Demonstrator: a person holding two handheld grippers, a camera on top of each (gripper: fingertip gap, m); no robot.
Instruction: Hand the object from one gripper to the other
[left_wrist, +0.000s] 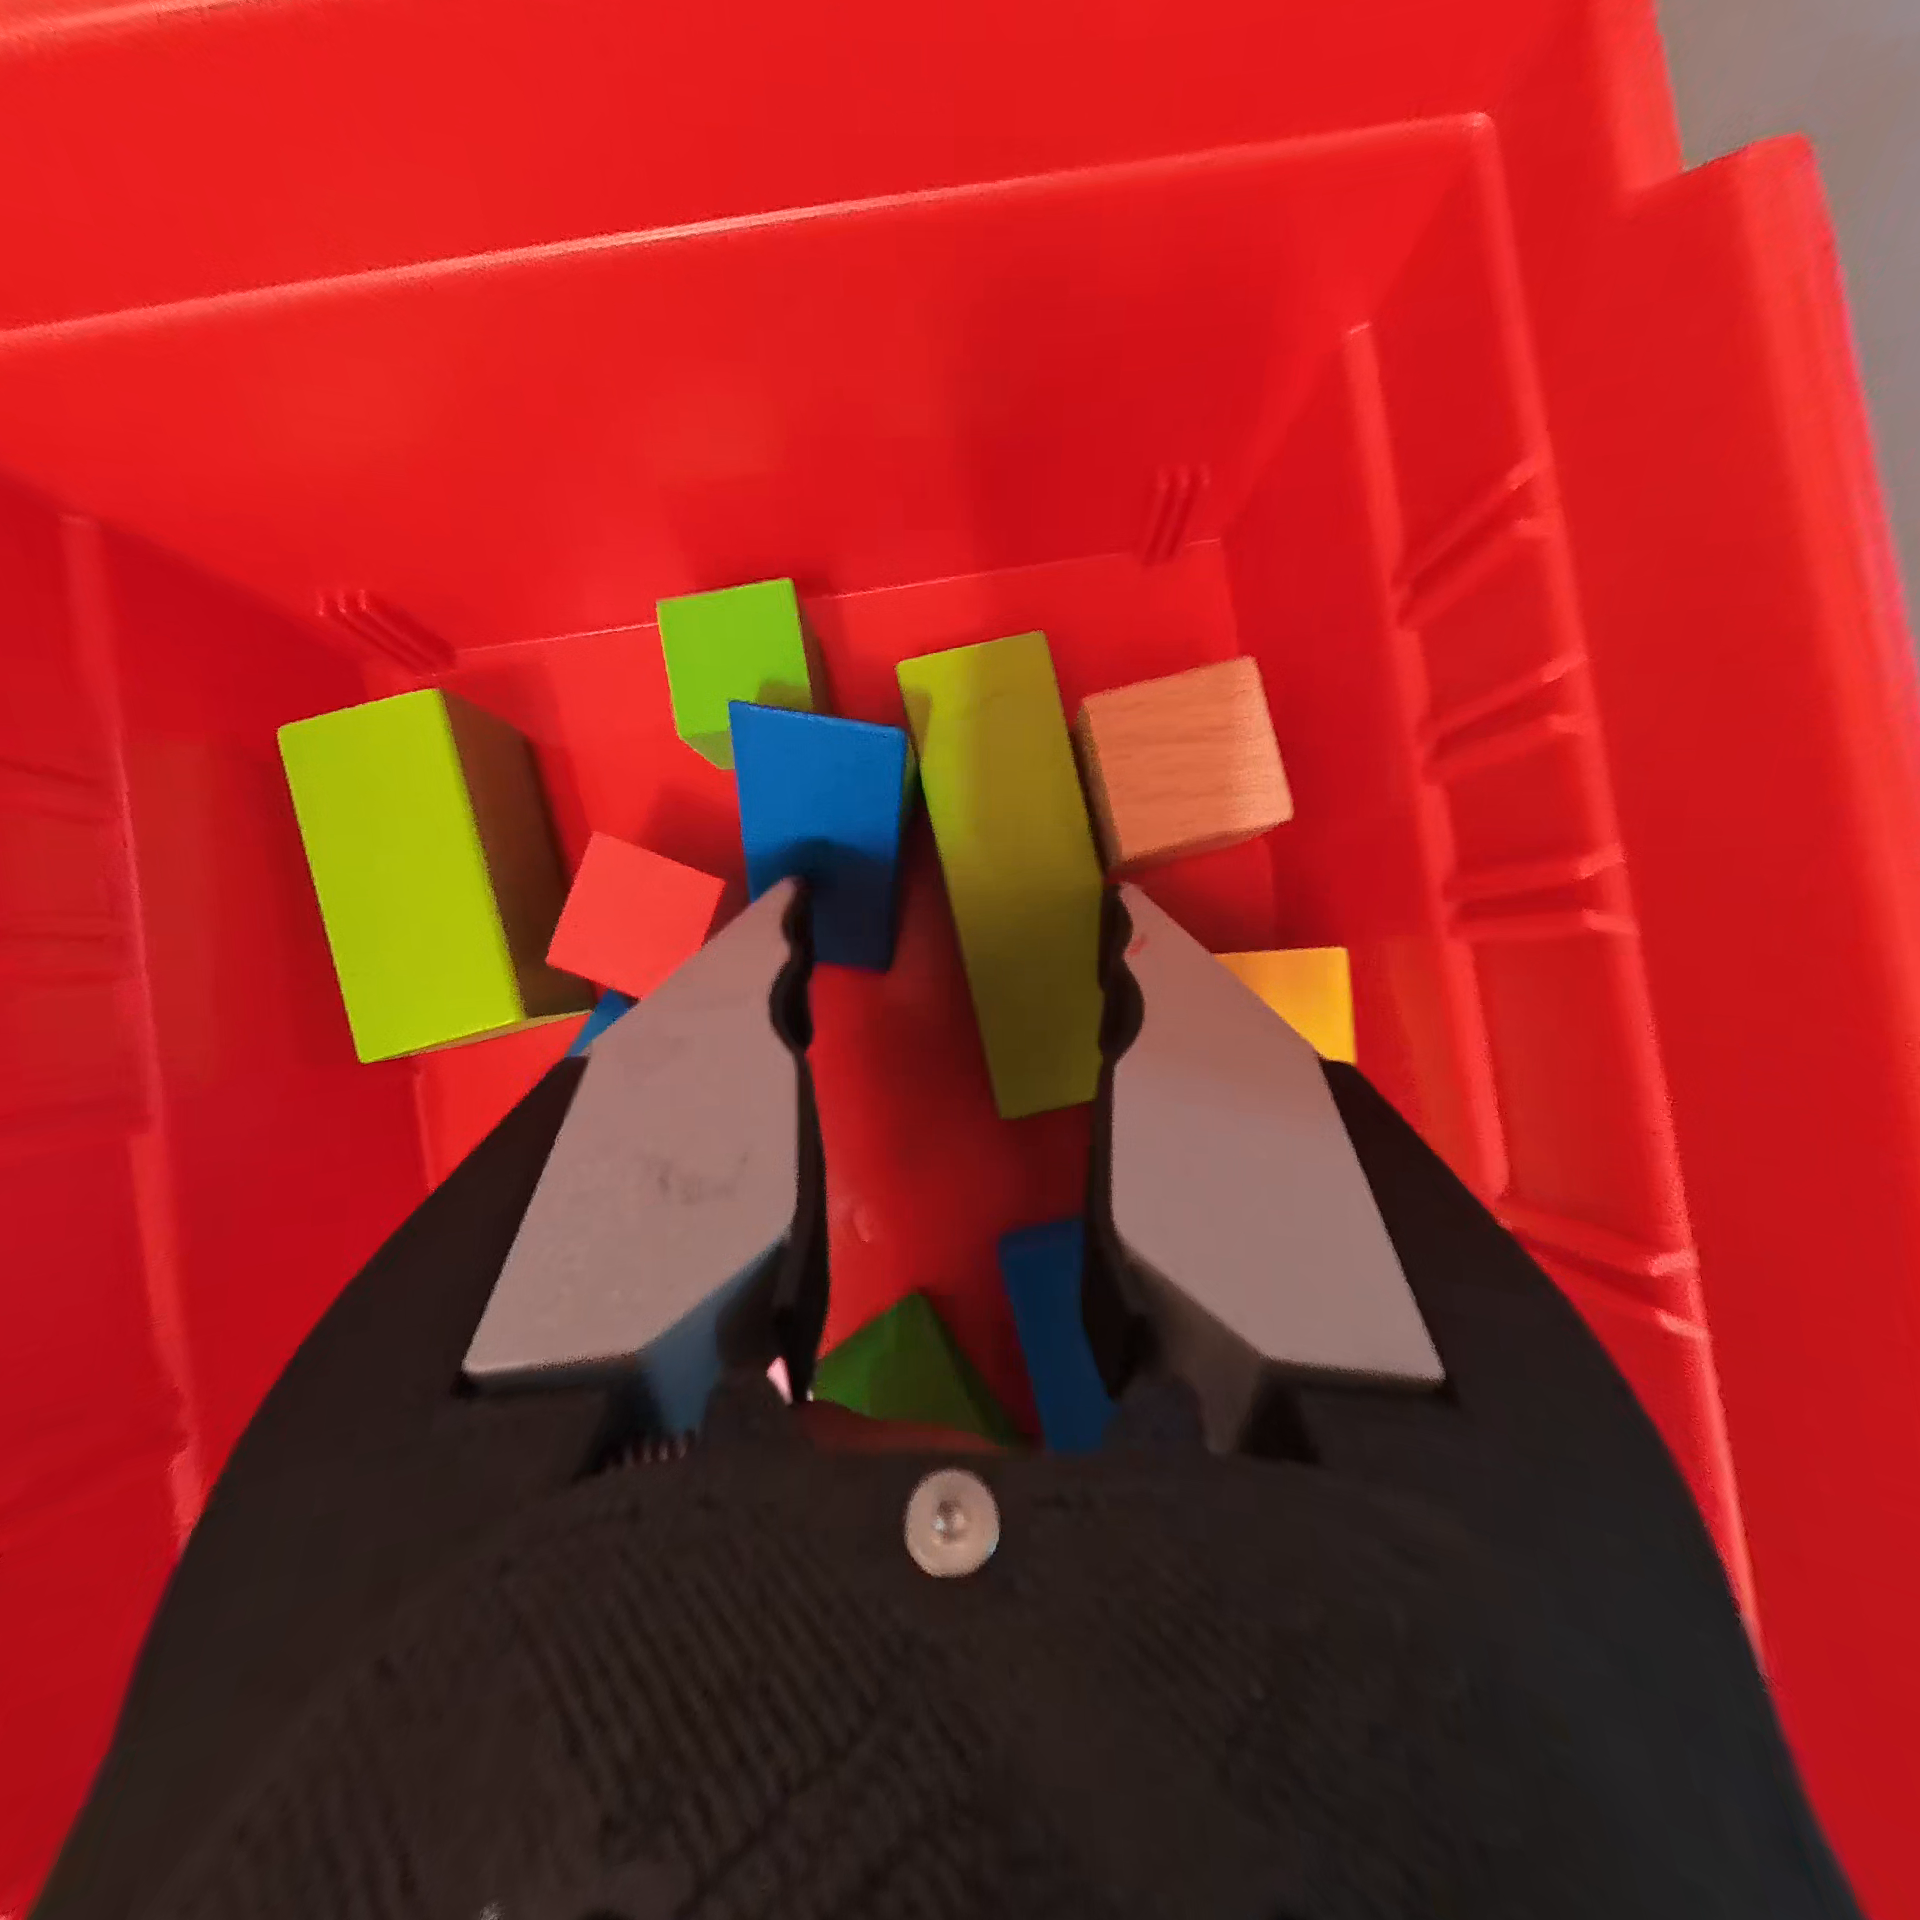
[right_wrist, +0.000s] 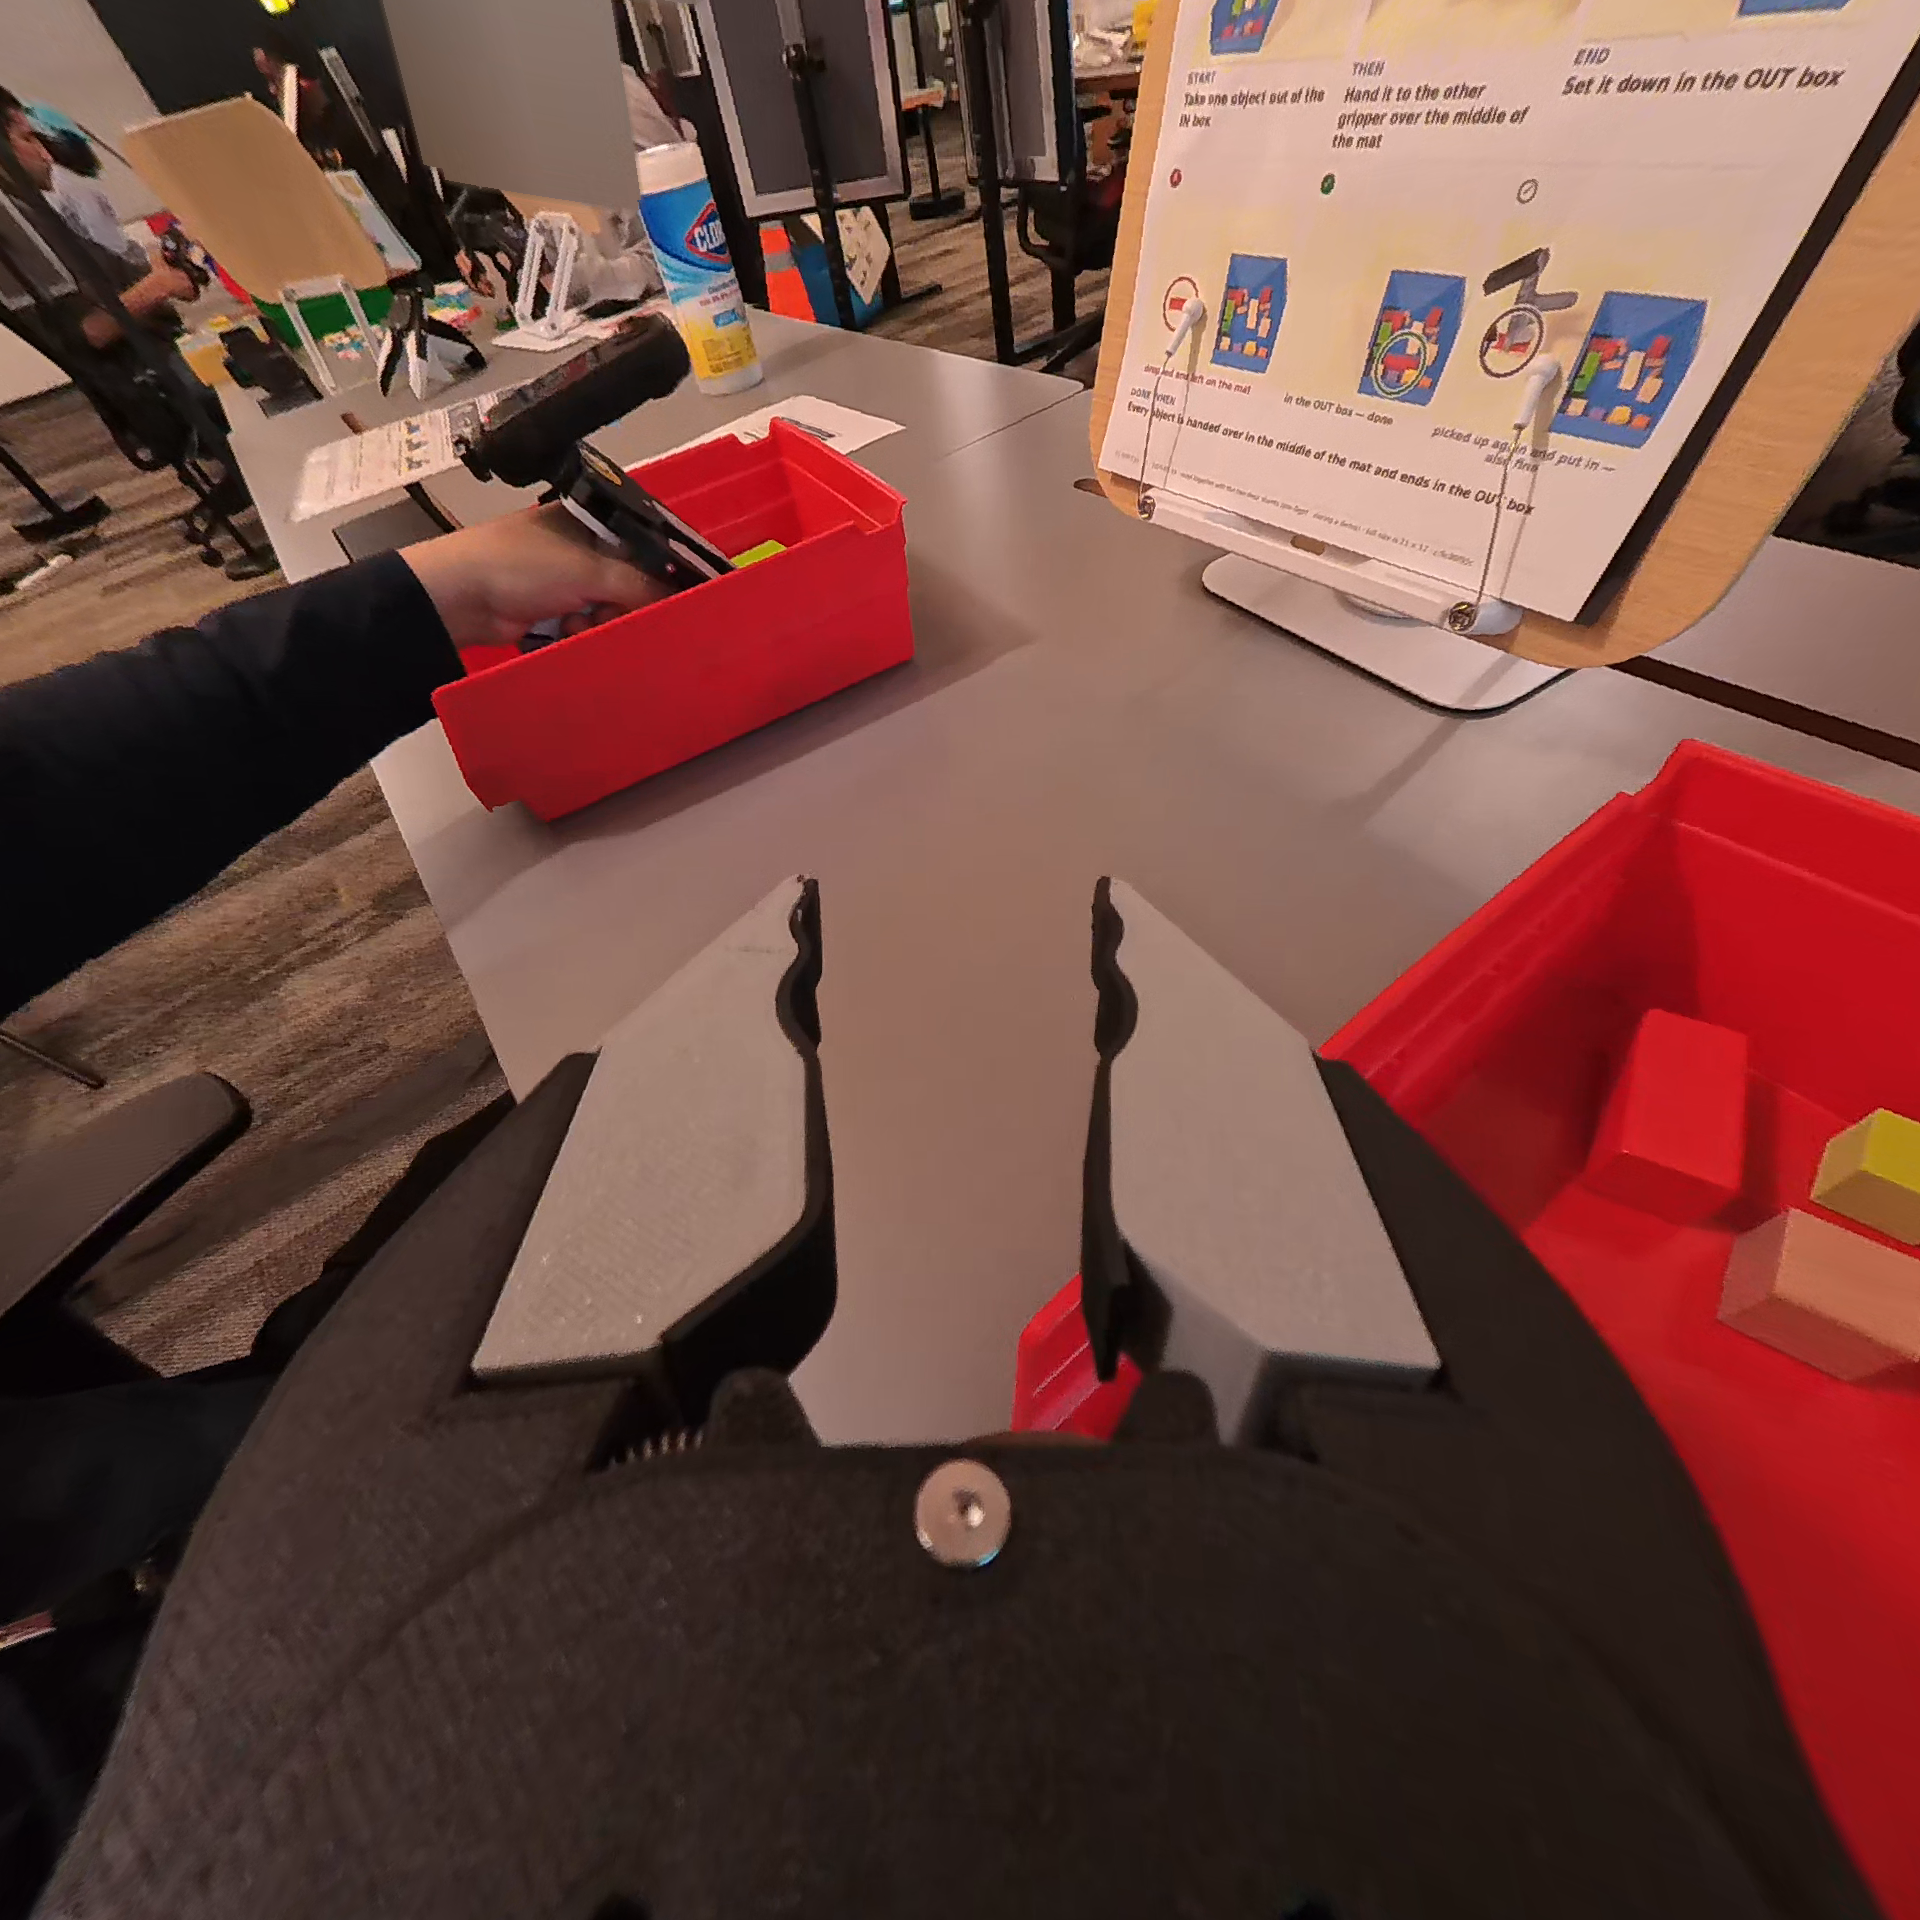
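Note:
My left gripper (left_wrist: 956, 899) is open and reaches down into a red bin (left_wrist: 935, 395) of coloured wooden blocks. Its tips stand over a blue block (left_wrist: 821, 821) and a long olive-green block (left_wrist: 1003, 873), holding nothing. A lime block (left_wrist: 400, 873), a small red block (left_wrist: 634, 914) and a plain wood block (left_wrist: 1184, 764) lie around them. In the right wrist view the left gripper (right_wrist: 623, 520) and the hand holding it dip into that bin (right_wrist: 686, 665). My right gripper (right_wrist: 956, 899) is open and empty above the grey table (right_wrist: 987, 790).
A second red bin (right_wrist: 1621, 935) at the right holds a red block (right_wrist: 1673, 1117), an olive block (right_wrist: 1875, 1174) and a wood block (right_wrist: 1818, 1299). An instruction board on a stand (right_wrist: 1455, 312) is behind. A wipes canister (right_wrist: 696, 270) and clutter lie on the far table. The grippers' ends are close to 50 cm from one another.

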